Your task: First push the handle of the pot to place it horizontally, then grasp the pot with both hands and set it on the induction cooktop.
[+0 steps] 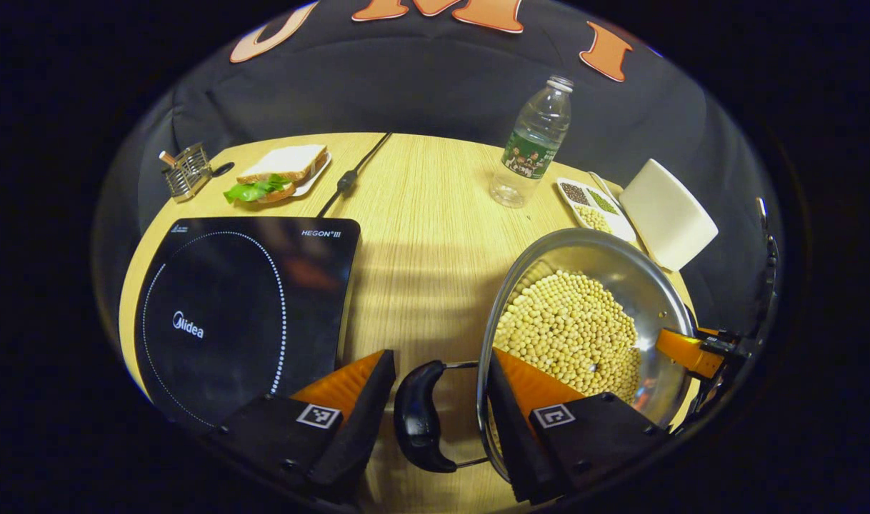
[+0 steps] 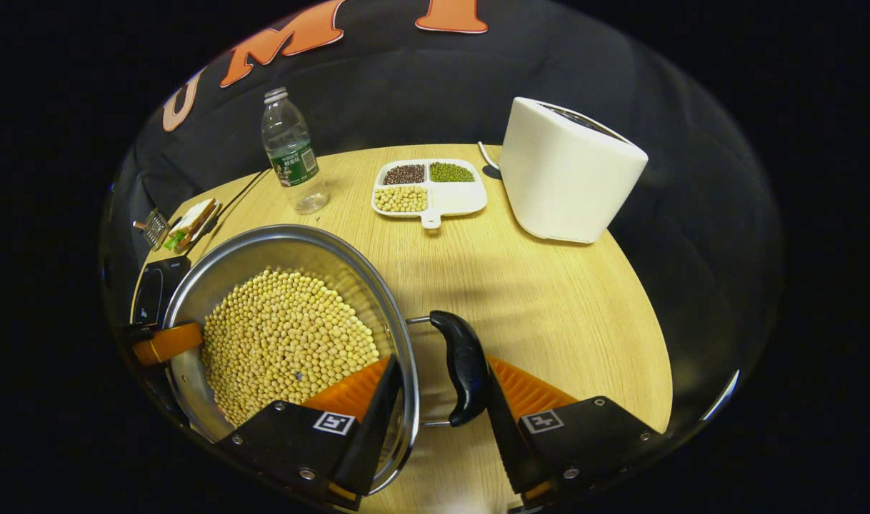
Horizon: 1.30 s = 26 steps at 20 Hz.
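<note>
A steel pot (image 1: 621, 250) full of yellow beans (image 1: 571, 328) sits to the right of the black induction cooktop (image 1: 242, 314). In the left gripper view the pot's black side handle (image 1: 417, 417) lies between the fingers of my left gripper (image 1: 441, 355), which presses on that handle and the rim. In the right gripper view my right gripper (image 2: 442, 360) clamps the opposite handle (image 2: 465, 371) and the rim (image 2: 406, 335) the same way, one finger inside the pot (image 2: 278, 246). Each view also catches the other gripper across the pot: the right gripper (image 1: 692, 353) and the left gripper (image 2: 167, 343). I cannot tell whether the pot is off the table.
A water bottle (image 1: 531, 143), a divided dish of grains (image 1: 596, 203) and a white appliance (image 1: 667, 214) stand at the back right. A sandwich on a plate (image 1: 281, 171), a wire rack (image 1: 187, 171) and the cooktop's cable (image 1: 349, 178) lie behind the cooktop.
</note>
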Each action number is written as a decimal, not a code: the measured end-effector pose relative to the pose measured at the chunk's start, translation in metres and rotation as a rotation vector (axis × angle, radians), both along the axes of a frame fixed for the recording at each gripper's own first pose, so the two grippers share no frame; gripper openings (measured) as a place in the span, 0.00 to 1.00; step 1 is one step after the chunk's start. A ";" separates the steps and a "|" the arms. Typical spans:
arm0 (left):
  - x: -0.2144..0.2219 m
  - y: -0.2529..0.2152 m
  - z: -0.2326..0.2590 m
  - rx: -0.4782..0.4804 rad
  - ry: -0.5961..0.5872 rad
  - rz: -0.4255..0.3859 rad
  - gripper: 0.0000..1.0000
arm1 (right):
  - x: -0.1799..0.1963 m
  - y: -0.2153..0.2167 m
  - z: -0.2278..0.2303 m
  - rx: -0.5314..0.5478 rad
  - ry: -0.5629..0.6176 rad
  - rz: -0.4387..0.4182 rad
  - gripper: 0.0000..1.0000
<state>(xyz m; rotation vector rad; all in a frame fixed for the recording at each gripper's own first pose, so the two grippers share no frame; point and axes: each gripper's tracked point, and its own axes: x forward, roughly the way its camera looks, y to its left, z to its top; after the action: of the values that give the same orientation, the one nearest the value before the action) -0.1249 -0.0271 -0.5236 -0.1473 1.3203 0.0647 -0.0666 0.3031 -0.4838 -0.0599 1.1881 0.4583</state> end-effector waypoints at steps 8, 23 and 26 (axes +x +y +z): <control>0.002 -0.006 0.000 0.031 -0.032 -0.026 0.72 | -0.005 -0.001 0.001 -0.003 0.046 -0.029 0.66; 0.017 0.008 0.094 0.138 -0.186 -0.069 0.71 | -0.012 -0.014 0.081 0.102 -0.035 -0.071 0.56; 0.011 0.008 0.118 0.158 -0.216 -0.050 0.71 | -0.017 -0.020 0.098 0.145 -0.047 -0.077 0.56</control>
<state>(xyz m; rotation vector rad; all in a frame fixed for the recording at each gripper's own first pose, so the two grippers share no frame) -0.1143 -0.0187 -0.4061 0.0129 1.0979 0.1071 -0.0836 0.2834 -0.3858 0.0991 1.1046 0.4711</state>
